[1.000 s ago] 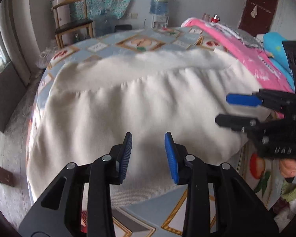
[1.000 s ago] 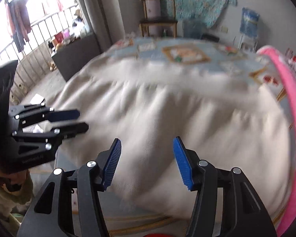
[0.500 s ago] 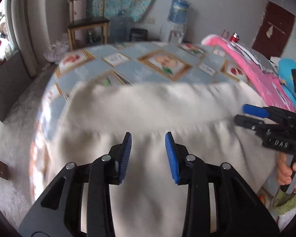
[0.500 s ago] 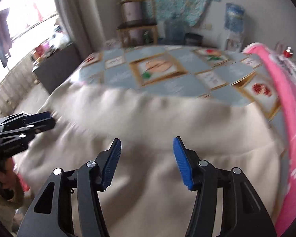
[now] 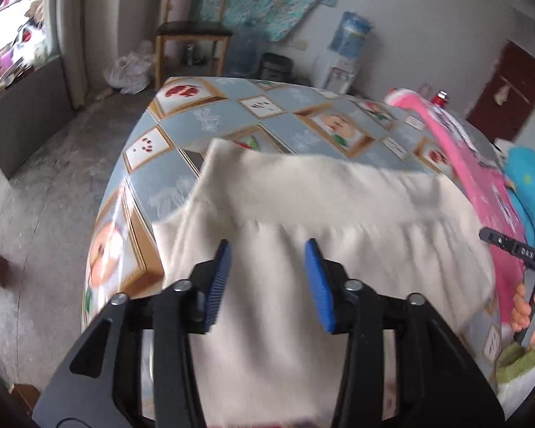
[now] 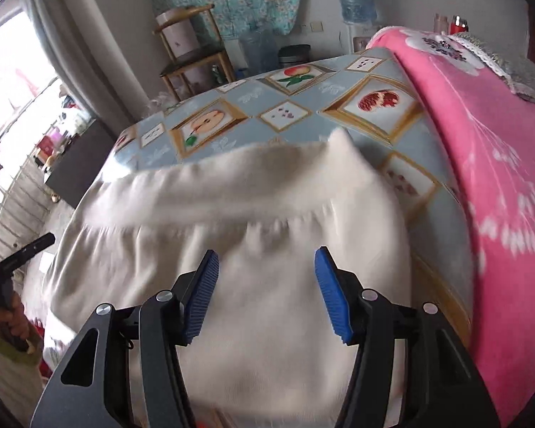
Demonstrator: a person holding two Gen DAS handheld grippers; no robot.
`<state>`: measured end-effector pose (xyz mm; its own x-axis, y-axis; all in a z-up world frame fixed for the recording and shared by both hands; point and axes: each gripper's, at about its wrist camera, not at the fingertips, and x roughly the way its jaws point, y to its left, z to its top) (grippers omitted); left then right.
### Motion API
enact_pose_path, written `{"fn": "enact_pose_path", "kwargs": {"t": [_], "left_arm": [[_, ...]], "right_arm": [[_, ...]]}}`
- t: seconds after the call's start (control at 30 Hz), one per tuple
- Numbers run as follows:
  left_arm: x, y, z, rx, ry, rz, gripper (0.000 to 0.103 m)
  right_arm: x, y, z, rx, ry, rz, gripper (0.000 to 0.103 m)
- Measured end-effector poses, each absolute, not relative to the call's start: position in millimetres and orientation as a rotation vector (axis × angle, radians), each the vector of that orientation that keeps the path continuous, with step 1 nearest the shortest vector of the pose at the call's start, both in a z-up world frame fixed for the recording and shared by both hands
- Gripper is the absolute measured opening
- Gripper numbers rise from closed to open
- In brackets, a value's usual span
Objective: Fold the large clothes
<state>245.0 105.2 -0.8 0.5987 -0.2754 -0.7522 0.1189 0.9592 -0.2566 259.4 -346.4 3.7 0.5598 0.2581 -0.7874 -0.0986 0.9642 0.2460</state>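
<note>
A large cream knit garment [image 5: 339,221] lies spread on a table covered with a blue fruit-print cloth [image 5: 203,121]; it also shows in the right wrist view [image 6: 267,214]. Its wide band runs along the far edge, with corners sticking up. My left gripper [image 5: 267,281] is open and empty above the garment's left part. My right gripper [image 6: 265,292] is open and empty above its right part. The right gripper's body shows at the right edge of the left wrist view [image 5: 524,249], and the left gripper's at the left edge of the right wrist view [image 6: 21,249].
A pink blanket [image 6: 488,178] lies along the table's right side, with a blue cloth [image 5: 528,178] beyond. A wooden chair [image 5: 192,32], a water dispenser [image 5: 346,46] and a dark bin [image 6: 294,55] stand by the far wall. A dark cabinet [image 5: 21,107] stands left.
Both grippers have moved forward over the garment toward its far band, staying open. The far edge of the garment now lies nearer, with more bare tablecloth showing beyond it.
</note>
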Motion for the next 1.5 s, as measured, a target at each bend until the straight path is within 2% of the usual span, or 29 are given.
{"fn": "enact_pose_path", "kwargs": {"t": [0.13,0.17,0.23,0.37,0.43,0.53,0.67,0.73,0.77,0.83,0.9,1.0,1.1,1.2,1.37,1.5], "left_arm": [[215.1,92.9,-42.2,-0.112,0.980,-0.229,0.049],[210.4,96.1,-44.3,-0.140,0.941,-0.223,0.049],[210.3,97.6,-37.8,-0.169,0.954,-0.190,0.047],[185.4,97.2,-0.4,-0.183,0.811,-0.224,0.048],[179.4,85.5,-3.7,-0.160,0.824,-0.250,0.052],[187.6,60.3,-37.1,-0.072,0.936,-0.225,0.053],[173.3,49.6,-25.6,-0.010,0.895,-0.191,0.053],[155.2,48.5,-9.8,-0.024,0.858,-0.230,0.054],[146.6,46.6,-4.7,-0.014,0.847,-0.228,0.059],[125.2,42.5,5.6,-0.012,0.828,-0.238,0.068],[104.2,37.5,15.3,-0.025,0.810,-0.249,0.084],[74.2,25.9,30.7,-0.008,0.766,-0.224,0.092],[56.9,11.1,43.5,0.038,0.743,-0.150,0.095],[47.3,2.1,57.0,0.047,0.714,-0.110,0.096],[41.9,-4.4,74.7,0.057,0.657,0.031,0.096],[43.3,-6.0,84.2,0.051,0.634,0.087,0.095]], "right_arm": [[223.5,-340.9,-31.6,0.096,1.037,0.186,0.056],[220.1,-341.6,-33.3,0.111,1.024,0.178,0.056],[219.6,-341.8,-21.9,0.124,1.030,0.145,0.056],[196.7,-326.6,11.1,0.110,0.933,0.200,0.058],[191.1,-310.7,4.2,0.075,0.937,0.233,0.067],[200.1,-290.1,-30.9,-0.003,1.021,0.191,0.068],[183.6,-283.5,-3.5,-0.011,0.982,0.197,0.068],[164.1,-286.9,14.3,0.011,0.935,0.220,0.071],[152.5,-288.4,19.8,0.019,0.918,0.219,0.074],[130.9,-290.1,23.3,0.054,0.898,0.224,0.086],[111.8,-288.9,24.3,0.084,0.898,0.223,0.089],[89.6,-289.0,23.1,0.118,0.907,0.199,0.090],[68.9,-285.9,27.4,0.126,0.883,0.182,0.090],[59.3,-283.9,40.3,0.100,0.835,0.159,0.090],[47.1,-279.8,66.5,0.062,0.727,0.125,0.097],[37.1,-276.4,79.1,0.020,0.634,0.064,0.097]]}}
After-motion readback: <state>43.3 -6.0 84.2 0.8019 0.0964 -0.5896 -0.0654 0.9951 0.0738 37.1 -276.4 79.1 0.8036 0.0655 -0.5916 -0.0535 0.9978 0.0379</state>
